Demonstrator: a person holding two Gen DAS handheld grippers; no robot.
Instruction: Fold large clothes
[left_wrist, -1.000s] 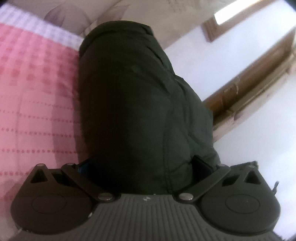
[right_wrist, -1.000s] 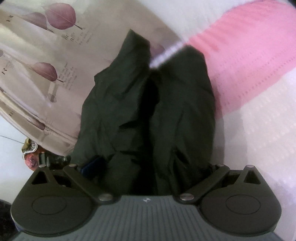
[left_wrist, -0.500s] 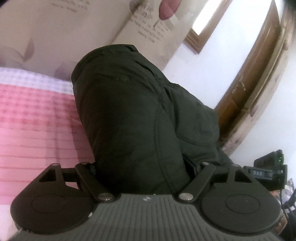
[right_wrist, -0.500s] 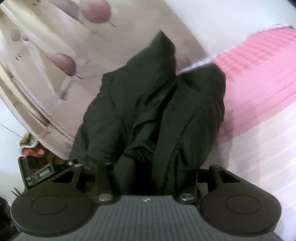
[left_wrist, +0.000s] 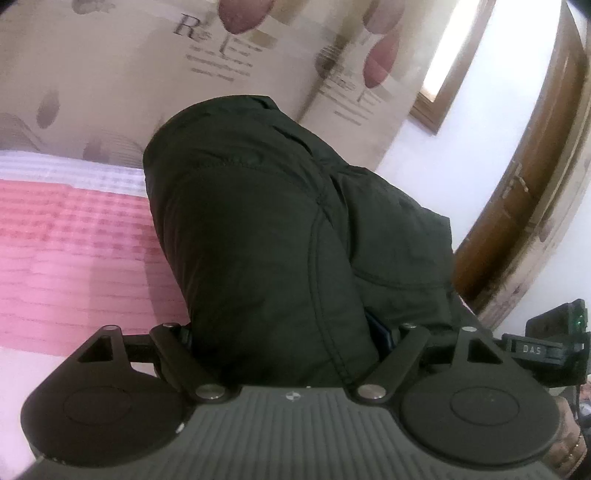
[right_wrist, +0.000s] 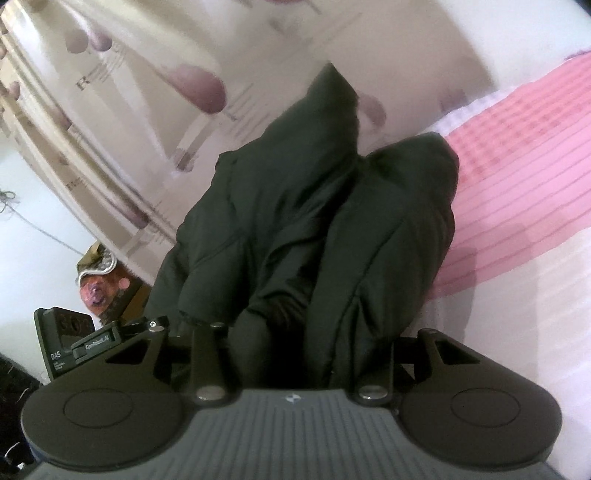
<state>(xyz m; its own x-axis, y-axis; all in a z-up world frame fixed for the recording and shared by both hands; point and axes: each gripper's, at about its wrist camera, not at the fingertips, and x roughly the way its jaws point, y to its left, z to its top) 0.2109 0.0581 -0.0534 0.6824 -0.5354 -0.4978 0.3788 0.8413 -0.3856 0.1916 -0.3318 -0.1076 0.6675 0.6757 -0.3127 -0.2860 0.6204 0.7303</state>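
Both grippers had tilted upward since earlier, lifting the bulky dark-green padded jacket (left_wrist: 266, 236) above the pink-striped bed (left_wrist: 74, 251). Left gripper (left_wrist: 284, 332) and right gripper (right_wrist: 291, 332) jaws clamped thick folds; soft, heavy, best held along seams.

- Dark green padded jacket (left_wrist: 266, 236), stitched seams visible, bunched in thick folds and hanging above the pink striped bedspread (left_wrist: 74, 258).
- Apparently doubled over; blur hides details.
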